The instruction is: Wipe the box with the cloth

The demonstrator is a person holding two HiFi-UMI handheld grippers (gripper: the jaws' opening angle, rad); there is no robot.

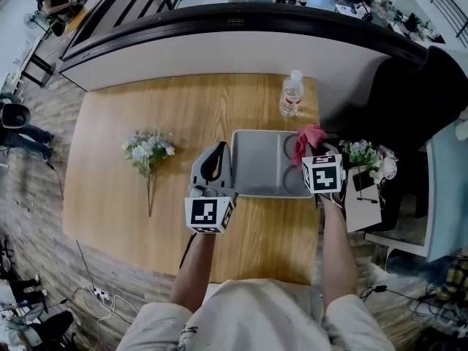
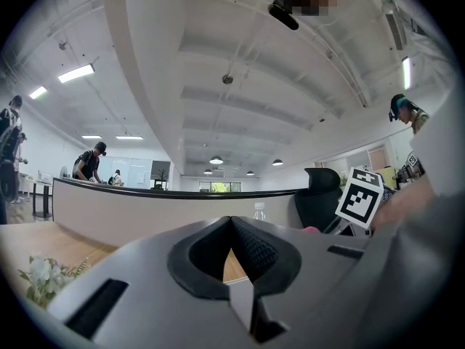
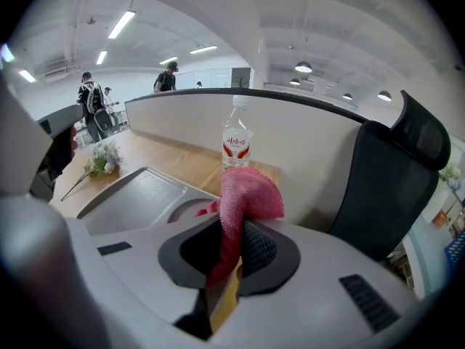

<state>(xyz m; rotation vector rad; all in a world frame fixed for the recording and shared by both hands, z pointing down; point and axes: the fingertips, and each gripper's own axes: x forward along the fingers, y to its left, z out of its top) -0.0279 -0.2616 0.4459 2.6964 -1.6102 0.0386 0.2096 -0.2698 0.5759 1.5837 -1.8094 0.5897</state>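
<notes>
The shallow grey plastic box point(image 1: 256, 163) lies near the right end of the light wooden tabletop point(image 1: 146, 218). The pink fuzzy cloth point(image 1: 308, 139) is bunched over its right end, pinched between the closed jaws of the right tongs point(image 1: 310, 156). The left tongs point(image 1: 214, 161) sit just beside the box's left edge with jaws pressed together on nothing, a clear plastic water bottle point(image 1: 291, 93) stands behind the box, and a small bunch of pale flowers point(image 1: 148, 151) lies well to its left.
</notes>
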